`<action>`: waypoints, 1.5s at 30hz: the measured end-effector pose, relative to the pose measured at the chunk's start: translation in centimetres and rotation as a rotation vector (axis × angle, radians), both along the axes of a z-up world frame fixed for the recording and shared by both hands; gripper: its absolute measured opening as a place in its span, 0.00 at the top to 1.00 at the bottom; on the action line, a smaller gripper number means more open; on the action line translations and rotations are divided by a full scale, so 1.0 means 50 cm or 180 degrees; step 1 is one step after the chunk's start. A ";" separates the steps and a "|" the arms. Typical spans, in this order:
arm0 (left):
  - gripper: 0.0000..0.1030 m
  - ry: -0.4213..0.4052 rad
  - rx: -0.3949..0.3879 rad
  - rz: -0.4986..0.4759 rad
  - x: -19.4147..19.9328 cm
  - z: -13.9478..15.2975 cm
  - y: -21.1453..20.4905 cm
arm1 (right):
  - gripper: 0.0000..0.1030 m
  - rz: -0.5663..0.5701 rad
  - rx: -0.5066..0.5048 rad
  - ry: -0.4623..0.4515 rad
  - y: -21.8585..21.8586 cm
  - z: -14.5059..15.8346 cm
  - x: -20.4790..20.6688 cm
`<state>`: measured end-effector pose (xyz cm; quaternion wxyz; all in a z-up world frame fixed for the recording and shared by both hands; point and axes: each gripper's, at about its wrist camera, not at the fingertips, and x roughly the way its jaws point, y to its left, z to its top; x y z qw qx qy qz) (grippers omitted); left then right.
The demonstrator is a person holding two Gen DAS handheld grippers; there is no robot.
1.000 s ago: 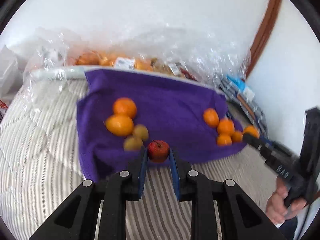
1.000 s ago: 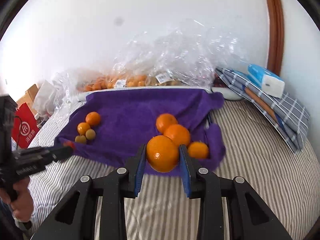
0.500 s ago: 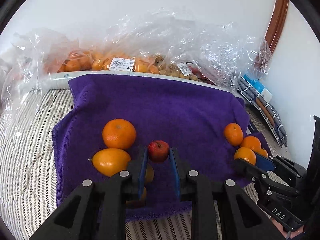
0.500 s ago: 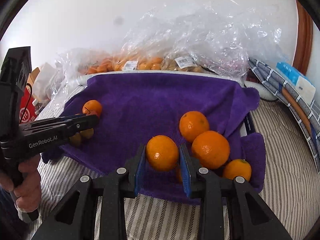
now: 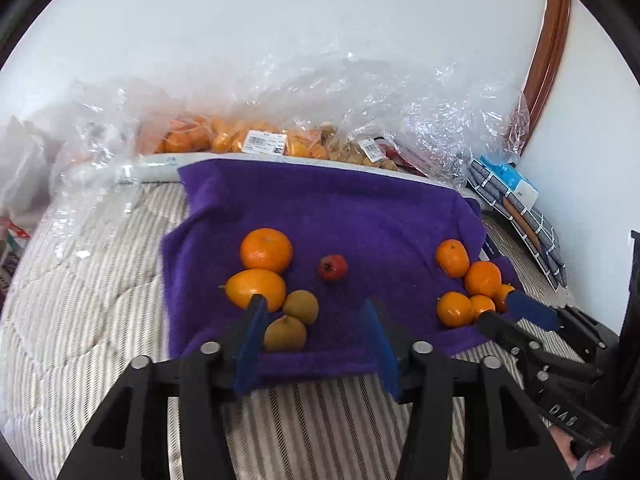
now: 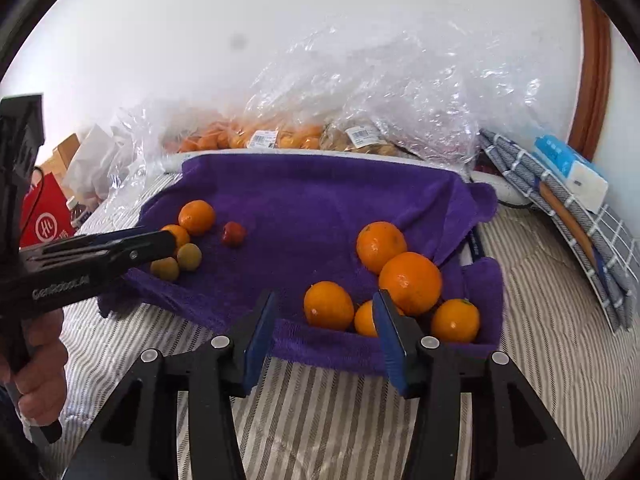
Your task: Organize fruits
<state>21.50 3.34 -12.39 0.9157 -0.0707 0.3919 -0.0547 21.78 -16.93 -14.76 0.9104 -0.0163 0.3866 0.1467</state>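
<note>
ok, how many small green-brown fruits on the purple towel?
2. Both lie in the left group on the towel: one beside the lemon-shaped orange fruit, the other just in front. None seem hidden.

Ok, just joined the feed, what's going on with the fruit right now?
A person is sorting fruit on a purple towel with two handheld grippers. The left gripper is opening with nothing between its fingers; the small red fruit lies free on the towel, beside the group of two oranges and two greenish fruits. The right gripper is opening too, with an orange sitting loose by the right-hand pile.
</note>
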 end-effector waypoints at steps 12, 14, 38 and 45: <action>0.39 -0.0182 0.0013 0.0264 -0.184 0.100 0.022 | 0.47 -0.0487 0.0040 -0.0037 -0.053 0.145 -0.172; 0.32 -0.0233 0.0038 0.0304 -0.212 0.116 0.023 | 0.47 -0.0553 0.0066 -0.0077 -0.068 0.168 -0.205; 0.14 -0.0563 0.0279 0.0435 -0.377 0.184 -0.007 | 0.05 -0.0831 0.0064 -0.0451 -0.119 0.254 -0.411; 0.14 -0.0540 0.0288 0.0461 -0.381 0.183 0.000 | 0.05 -0.0851 0.0105 -0.0428 -0.121 0.247 -0.414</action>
